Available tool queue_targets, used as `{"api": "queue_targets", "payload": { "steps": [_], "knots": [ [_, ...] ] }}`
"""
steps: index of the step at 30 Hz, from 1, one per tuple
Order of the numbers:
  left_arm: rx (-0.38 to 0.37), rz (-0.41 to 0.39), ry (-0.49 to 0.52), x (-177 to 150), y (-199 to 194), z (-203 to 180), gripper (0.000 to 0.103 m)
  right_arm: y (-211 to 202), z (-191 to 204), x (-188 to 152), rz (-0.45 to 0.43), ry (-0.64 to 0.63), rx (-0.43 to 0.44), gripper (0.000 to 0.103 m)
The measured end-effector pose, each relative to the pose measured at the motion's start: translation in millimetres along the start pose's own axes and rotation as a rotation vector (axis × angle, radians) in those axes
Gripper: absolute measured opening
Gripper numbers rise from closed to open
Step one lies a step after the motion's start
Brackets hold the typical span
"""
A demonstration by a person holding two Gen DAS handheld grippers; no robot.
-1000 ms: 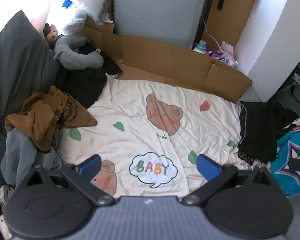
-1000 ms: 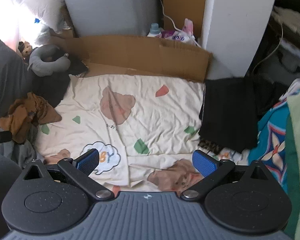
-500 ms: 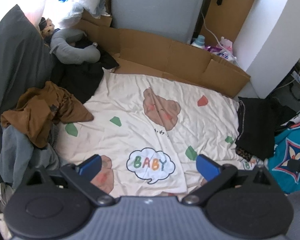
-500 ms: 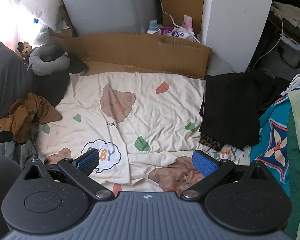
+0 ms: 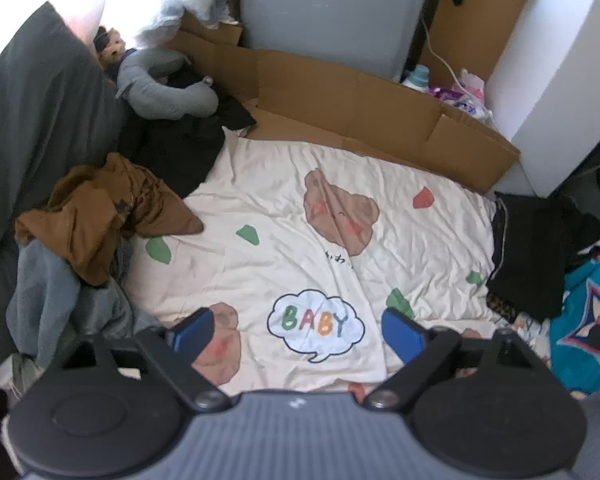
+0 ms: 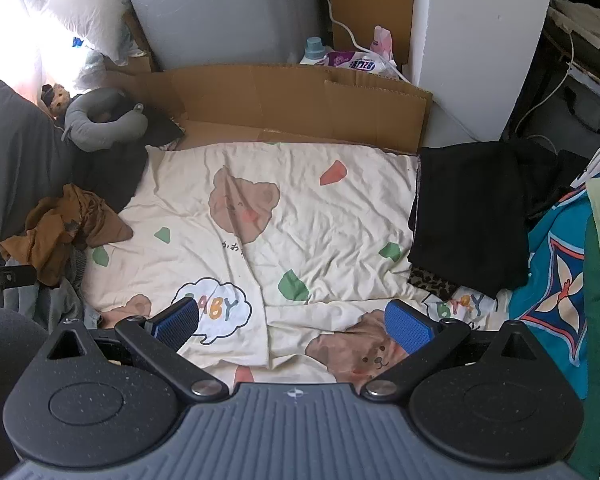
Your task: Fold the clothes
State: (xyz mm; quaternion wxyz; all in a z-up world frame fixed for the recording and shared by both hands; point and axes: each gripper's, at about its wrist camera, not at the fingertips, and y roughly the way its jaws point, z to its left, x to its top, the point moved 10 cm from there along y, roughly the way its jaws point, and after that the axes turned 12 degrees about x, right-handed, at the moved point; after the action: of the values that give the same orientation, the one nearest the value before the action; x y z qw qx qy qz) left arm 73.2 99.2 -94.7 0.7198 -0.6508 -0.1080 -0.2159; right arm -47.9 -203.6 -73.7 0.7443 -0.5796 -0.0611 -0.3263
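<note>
Left wrist view: our left tool (image 5: pixel 298 328) hangs over the near part of the bed, pointing steeply down. Its jaws have just been closing a little, yet they stand wide apart with nothing between them, only the cream sheet (image 5: pixel 300 240) with the bear print below. The clothes to fold lie off to the left: a brown garment (image 5: pixel 96 216) crumpled on top of a grey-blue garment (image 5: pixel 48 300), both heaped at the sheet's left edge against a dark cushion (image 5: pixel 36 120). At the right edge sits a black garment (image 5: pixel 528 248), flat and squared, which we judge already folded.

Right wrist view: our right tool (image 6: pixel 294 322) is also released, jaws wide, empty, above the sheet's near fold. From here the brown garment (image 6: pixel 60 228) is well to the left and the black garment (image 6: pixel 468 216) just right of the sheet. The middle of the sheet is bare. A cardboard wall (image 6: pixel 300 108) stands behind it.

Step in hand, as we judge it: between items, with no garment yet picked up. The next move calls for the left tool to swing to the heap, pinch the brown garment by an edge and draw it clear of the grey-blue one, then lay it flat on the sheet where both tools can take its corners.
</note>
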Motion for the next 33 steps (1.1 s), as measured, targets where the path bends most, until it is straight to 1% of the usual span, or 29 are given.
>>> {"api": "queue_targets", "payload": {
  "steps": [10, 16, 26, 33],
  "knots": [
    [-0.003, -0.006, 0.001, -1.2, 0.4, 0.7, 0.092, 0.8, 1.0, -0.6, 0.007, -0.005, -0.01, 0.102],
    [0.023, -0.026, 0.035, -1.8, -2.1, -2.6, 0.092, 0.6, 3.5, -1.0, 0.007, -0.006, -0.016, 0.102],
    [0.035, -0.041, 0.048, -1.3, -3.7, -2.5, 0.092, -0.1, 0.7, -1.1, 0.012, -0.02, -0.024, 0.102],
    [0.028, -0.043, 0.05, 0.6, -2.5, -0.2, 0.092, 0.0, -0.7, -1.5, 0.012, -0.01, -0.018, 0.102]
  ]
}}
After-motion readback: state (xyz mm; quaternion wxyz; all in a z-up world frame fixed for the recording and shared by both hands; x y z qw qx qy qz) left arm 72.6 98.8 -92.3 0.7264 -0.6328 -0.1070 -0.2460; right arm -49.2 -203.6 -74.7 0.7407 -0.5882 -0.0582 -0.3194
